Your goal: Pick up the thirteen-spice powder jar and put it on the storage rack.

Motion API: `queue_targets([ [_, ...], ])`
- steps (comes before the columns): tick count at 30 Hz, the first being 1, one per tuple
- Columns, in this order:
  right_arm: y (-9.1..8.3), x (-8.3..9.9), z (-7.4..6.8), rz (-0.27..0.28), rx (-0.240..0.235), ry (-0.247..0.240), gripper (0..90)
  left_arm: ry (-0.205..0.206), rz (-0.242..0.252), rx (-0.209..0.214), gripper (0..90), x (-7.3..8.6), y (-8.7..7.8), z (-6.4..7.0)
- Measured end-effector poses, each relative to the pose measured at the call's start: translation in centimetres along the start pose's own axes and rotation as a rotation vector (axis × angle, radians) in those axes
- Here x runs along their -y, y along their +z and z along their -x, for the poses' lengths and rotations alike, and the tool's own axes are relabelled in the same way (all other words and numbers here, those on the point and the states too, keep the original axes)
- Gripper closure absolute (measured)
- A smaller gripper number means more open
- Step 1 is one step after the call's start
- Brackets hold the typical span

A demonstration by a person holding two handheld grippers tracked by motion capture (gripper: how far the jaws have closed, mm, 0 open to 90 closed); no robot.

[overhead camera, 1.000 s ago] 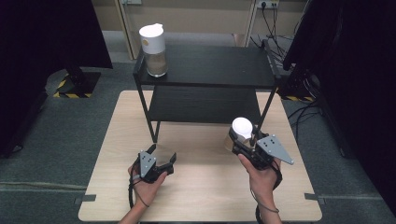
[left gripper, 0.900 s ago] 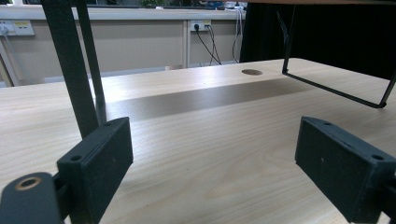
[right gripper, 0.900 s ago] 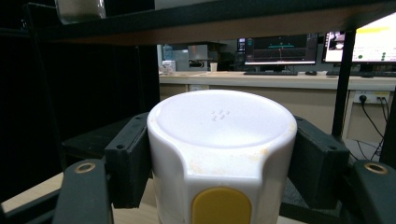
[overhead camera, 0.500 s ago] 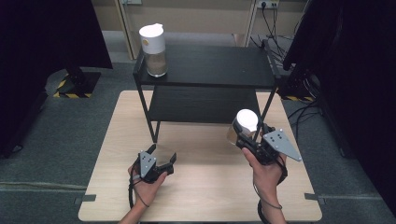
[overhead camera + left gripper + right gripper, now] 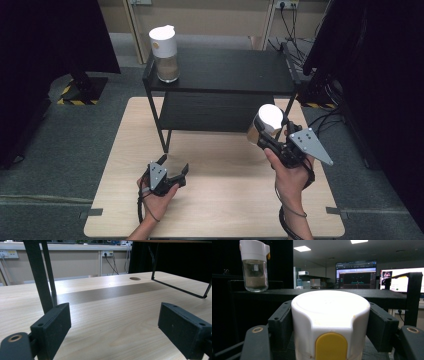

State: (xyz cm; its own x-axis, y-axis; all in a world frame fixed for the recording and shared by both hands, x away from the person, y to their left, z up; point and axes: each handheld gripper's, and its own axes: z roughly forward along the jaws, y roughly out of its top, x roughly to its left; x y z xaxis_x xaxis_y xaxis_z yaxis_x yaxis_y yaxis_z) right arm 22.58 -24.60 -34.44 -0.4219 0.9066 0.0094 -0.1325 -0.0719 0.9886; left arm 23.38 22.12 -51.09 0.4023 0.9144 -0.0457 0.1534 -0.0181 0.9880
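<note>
- the left gripper (image 5: 172,172) rested low on the table (image 5: 225,210), jaws spread and empty.
- the right gripper (image 5: 272,137), clamped on the white-lidded jar (image 5: 267,122), had lifted it off the table toward the black shelf (image 5: 235,70), likely to join the second jar (image 5: 165,47) on top.

A light wooden table (image 5: 210,210) stands on grey carpet (image 5: 60,165), with a black two-tier metal shelf (image 5: 240,75) on its far half. Dark curtains (image 5: 45,45) hang at both sides. Wall sockets (image 5: 107,253) line the beige wall behind (cables trailing down). Beyond, what seem to be lit monitors (image 5: 355,273) glow under ceiling lights (image 5: 302,248).
</note>
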Motion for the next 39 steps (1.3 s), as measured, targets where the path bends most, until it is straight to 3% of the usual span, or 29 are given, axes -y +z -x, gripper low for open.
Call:
queue_targets([
  [39, 2.6, -5.8, 0.1, 0.098, 0.014, -0.007, 31.2, 0.011, -0.004, -0.004, 10.9, -0.1, 0.0, 0.2],
])
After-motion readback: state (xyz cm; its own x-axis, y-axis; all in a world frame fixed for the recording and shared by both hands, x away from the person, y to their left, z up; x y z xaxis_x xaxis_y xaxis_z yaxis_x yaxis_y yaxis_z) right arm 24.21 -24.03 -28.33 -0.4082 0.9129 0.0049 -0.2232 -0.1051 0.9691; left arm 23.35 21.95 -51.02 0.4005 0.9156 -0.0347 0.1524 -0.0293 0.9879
